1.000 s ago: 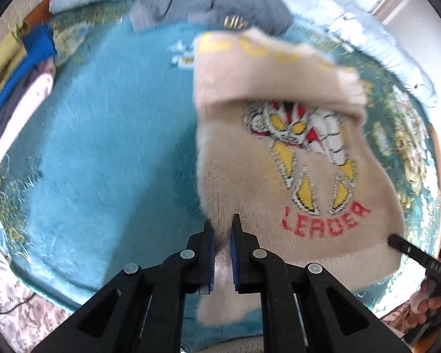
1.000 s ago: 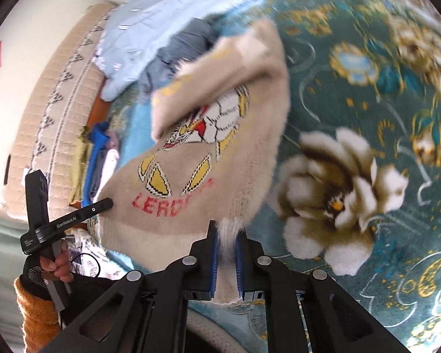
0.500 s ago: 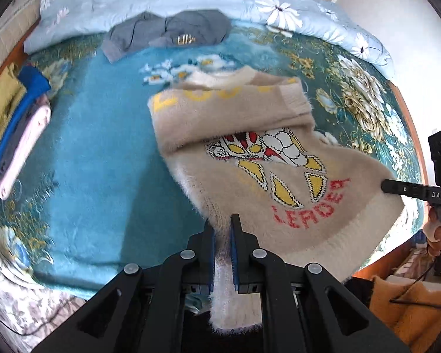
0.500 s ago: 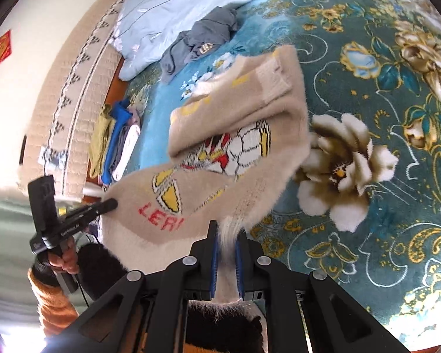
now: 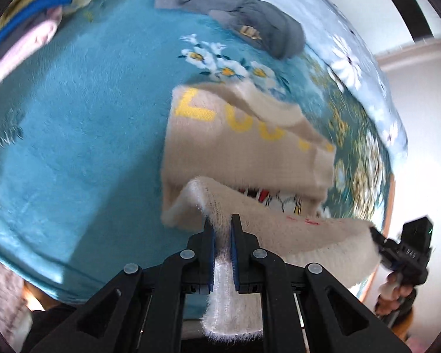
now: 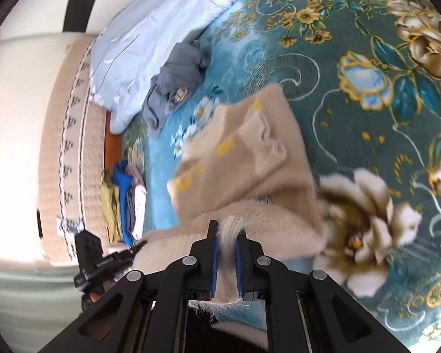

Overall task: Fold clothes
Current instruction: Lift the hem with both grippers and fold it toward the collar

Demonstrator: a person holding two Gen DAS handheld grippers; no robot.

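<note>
Beige fuzzy sweater (image 5: 244, 147) lies on the bed, on the teal floral blanket (image 5: 82, 123), its collar end toward the grey garment (image 5: 250, 23) near the pale blue quilt (image 6: 150, 44).

Left gripper (image 5: 222, 226): jaws pressed together on the furry hem, pinching a tuft of it. Right gripper (image 6: 226, 235): the same, pinching the hem at the other bottom corner. Hem is lifted off the blanket and curled over toward the collar; the printed chest is mostly hidden under the raised edge.

Handling, judged: knit is light, soft and limp, sags between the two holds, no stiffness to carry a crease. Long pile looks slippery; a shallow pinch may catch fuzz only, so bite into the ribbed band itself. Corner holds on the hem suit a bottom-to-top fold.

Stack of folded clothes (image 6: 123, 203) sits well apart from the sweater, by the headboard (image 6: 64, 147).
</note>
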